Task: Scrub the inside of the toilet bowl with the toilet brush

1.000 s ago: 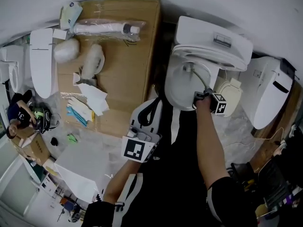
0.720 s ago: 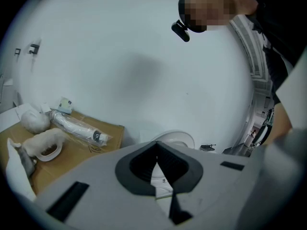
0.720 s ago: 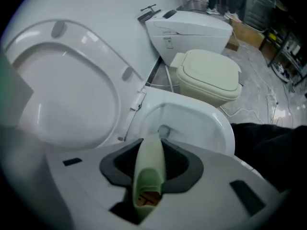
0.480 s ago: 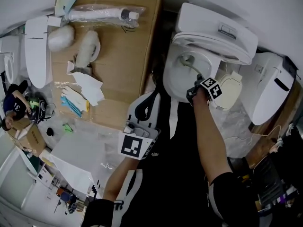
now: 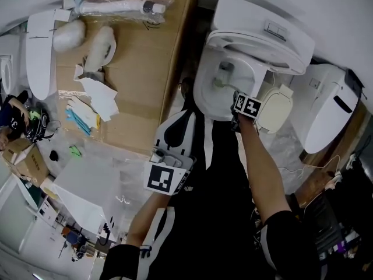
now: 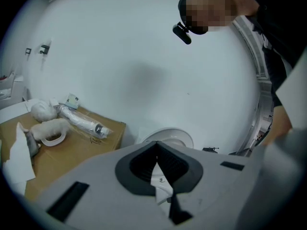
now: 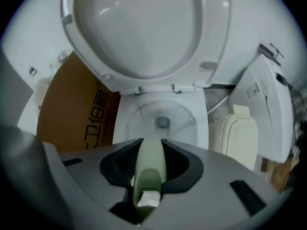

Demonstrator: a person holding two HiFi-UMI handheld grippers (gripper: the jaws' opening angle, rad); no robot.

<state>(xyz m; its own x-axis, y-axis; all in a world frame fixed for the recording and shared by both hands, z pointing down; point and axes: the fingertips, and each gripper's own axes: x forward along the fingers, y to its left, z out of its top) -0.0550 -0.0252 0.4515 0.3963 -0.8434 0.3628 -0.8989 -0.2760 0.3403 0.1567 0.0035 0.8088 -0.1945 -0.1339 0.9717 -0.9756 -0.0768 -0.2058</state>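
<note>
The white toilet's bowl [image 5: 204, 98] stands open with its lid [image 7: 139, 28] raised. My right gripper [image 5: 236, 102] is at the bowl's near right rim, shut on the pale green handle [image 7: 149, 166] of the toilet brush. The handle reaches down into the bowl, and the brush head [image 5: 224, 69] sits near the drain; in the right gripper view the brush head [image 7: 162, 122] shows low in the bowl [image 7: 139, 114]. My left gripper [image 5: 185, 126] hangs near my body, left of the toilet, jaws shut with nothing held. In its own view the left gripper [image 6: 157, 147] points at the white wall.
A large cardboard box [image 5: 145, 57] with wrapped parts and paper lies left of the toilet. A beige seat part [image 5: 277, 109] and a second white toilet [image 5: 332, 115] stand to the right. Plastic sheeting covers the floor. A person [image 5: 9, 115] crouches at the far left.
My right gripper has shifted left along the bowl's near rim and turned, moving the brush head inside the bowl. The left gripper has stayed shut by my body.
</note>
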